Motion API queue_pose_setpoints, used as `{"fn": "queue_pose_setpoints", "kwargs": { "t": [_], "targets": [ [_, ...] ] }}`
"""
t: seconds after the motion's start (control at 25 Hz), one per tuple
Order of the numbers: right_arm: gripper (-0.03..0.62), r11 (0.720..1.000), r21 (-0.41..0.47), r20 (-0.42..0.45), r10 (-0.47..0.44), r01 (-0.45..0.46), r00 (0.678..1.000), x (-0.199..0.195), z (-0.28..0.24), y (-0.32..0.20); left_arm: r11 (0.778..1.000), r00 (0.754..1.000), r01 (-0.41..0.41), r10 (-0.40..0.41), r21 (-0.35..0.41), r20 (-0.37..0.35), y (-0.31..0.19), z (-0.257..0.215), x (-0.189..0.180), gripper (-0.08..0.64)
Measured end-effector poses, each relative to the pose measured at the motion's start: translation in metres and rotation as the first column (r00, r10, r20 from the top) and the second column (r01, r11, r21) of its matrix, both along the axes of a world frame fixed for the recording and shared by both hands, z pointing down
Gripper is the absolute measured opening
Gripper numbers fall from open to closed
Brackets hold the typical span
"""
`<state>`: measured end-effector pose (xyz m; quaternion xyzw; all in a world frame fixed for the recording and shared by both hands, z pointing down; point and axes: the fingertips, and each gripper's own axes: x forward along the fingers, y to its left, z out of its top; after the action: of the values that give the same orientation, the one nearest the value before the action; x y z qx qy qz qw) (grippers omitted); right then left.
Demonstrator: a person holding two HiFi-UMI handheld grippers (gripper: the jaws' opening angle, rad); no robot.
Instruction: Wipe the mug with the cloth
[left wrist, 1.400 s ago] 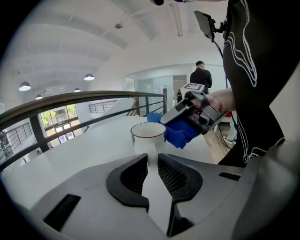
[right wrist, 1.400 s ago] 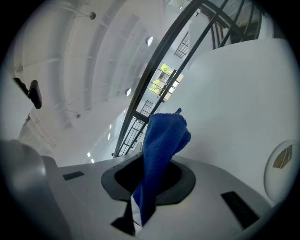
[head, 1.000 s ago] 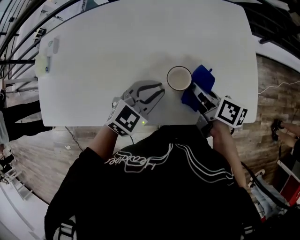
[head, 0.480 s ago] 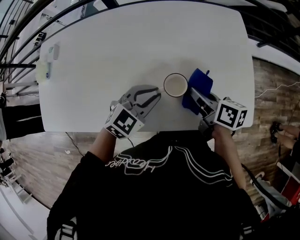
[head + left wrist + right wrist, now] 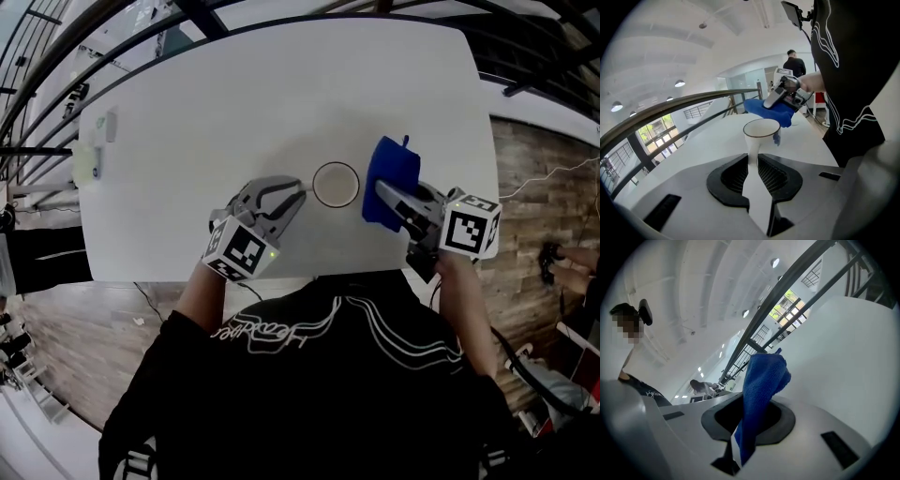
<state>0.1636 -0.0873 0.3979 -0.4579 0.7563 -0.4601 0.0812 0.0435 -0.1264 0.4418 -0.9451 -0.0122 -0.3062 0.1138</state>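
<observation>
A white mug [image 5: 336, 185] stands on the white table [image 5: 234, 94], its rim also showing in the left gripper view [image 5: 761, 129]. My left gripper [image 5: 298, 191] reaches it from the left. The jaws are shut on the mug's handle, which runs as a white strip between them [image 5: 753, 187]. My right gripper [image 5: 382, 193] is shut on a blue cloth [image 5: 392, 174]. It holds the cloth raised just right of the mug. In the right gripper view the cloth [image 5: 761, 390] hangs up out of the closed jaws of the right gripper [image 5: 745, 437]. The left gripper view shows the cloth [image 5: 771, 111] close behind the mug.
Two small objects lie at the table's far left edge, a pale green one [image 5: 84, 162] and a white one [image 5: 111, 125]. The table's near edge [image 5: 309, 272] runs just under both grippers. Wooden floor [image 5: 525, 187] and dark railings surround the table.
My right gripper has risen with the cloth and now holds it higher beside the mug. The left gripper has shifted a little with the mug handle still in its jaws.
</observation>
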Motion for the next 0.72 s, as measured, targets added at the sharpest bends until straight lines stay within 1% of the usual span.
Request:
{"fn": "queue_pose_setpoints", "kwargs": {
  "t": [0.12, 0.32, 0.56, 0.72],
  "targets": [
    [0.054, 1.0, -0.01, 0.013, -0.026, 0.026, 1.0, -0.006, 0.002, -0.006, 1.0, 1.0, 0.003, -0.003, -0.005, -0.002, -0.006, 0.0, 0.003, 0.067],
    [0.054, 0.998, -0.032, 0.026, -0.043, 0.044, 0.999, -0.012, 0.009, -0.013, 1.0, 1.0, 0.002, -0.002, -0.03, -0.013, -0.009, 0.0, 0.004, 0.067],
    [0.054, 0.997, -0.075, 0.06, -0.025, 0.03, 0.998, -0.009, 0.022, -0.022, 0.998, 1.0, 0.007, -0.008, -0.061, -0.019, -0.014, 0.0, 0.005, 0.067],
    [0.054, 0.993, -0.116, 0.072, -0.017, 0.026, 0.997, -0.008, 0.035, -0.022, 0.998, 1.0, 0.017, -0.017, -0.058, -0.01, -0.01, 0.0, 0.007, 0.067]
  ]
}}
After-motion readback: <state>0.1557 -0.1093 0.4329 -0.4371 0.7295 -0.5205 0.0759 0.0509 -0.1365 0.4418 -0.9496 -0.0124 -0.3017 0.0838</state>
